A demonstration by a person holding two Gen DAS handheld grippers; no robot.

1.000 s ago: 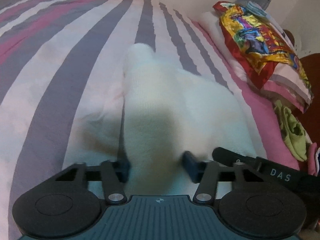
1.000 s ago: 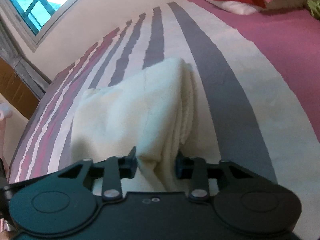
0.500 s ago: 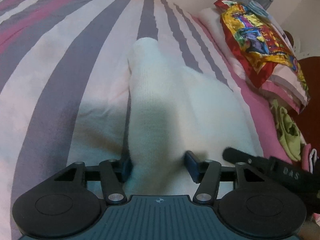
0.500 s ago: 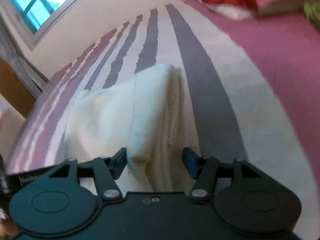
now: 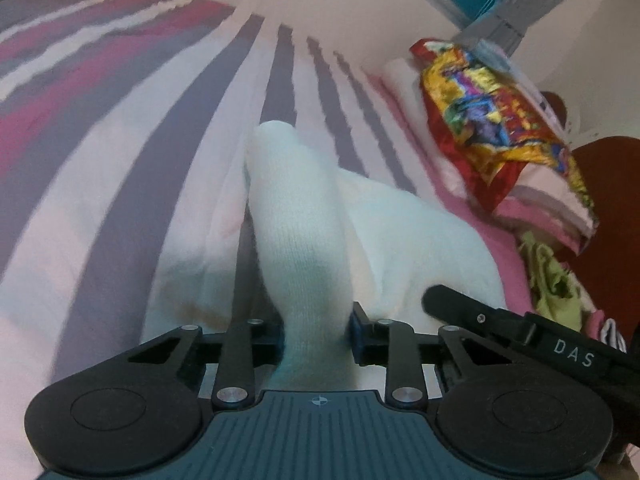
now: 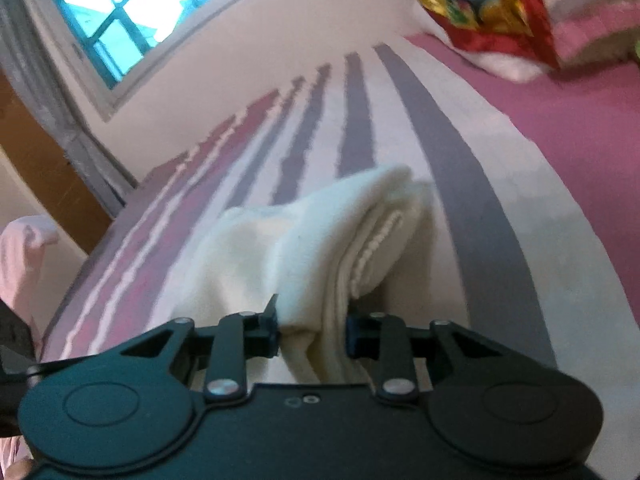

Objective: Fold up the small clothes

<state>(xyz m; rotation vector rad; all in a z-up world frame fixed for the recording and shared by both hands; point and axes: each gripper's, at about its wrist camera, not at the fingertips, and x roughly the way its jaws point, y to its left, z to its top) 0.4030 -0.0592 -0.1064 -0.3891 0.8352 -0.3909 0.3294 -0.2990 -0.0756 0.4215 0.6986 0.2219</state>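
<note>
A small white knit garment (image 5: 304, 216) lies folded on the striped bedspread (image 5: 120, 152). My left gripper (image 5: 316, 336) is shut on one near corner of it, the cloth bunched between the jaws and lifted. My right gripper (image 6: 312, 332) is shut on the other near corner of the same white garment (image 6: 304, 240), where several stacked layers and a ribbed edge show. The right gripper's dark body (image 5: 520, 332) shows at the right of the left wrist view.
A stack of folded cloth with a shiny red and gold piece (image 5: 500, 120) on top sits at the bed's far right, also in the right wrist view (image 6: 488, 4). A green garment (image 5: 552, 280) lies beside it. A window (image 6: 132, 8) is in the wall behind.
Both grippers closed tighter on the white garment and raised its near edge. The right gripper, half open half a second ago, has shut on it again.
</note>
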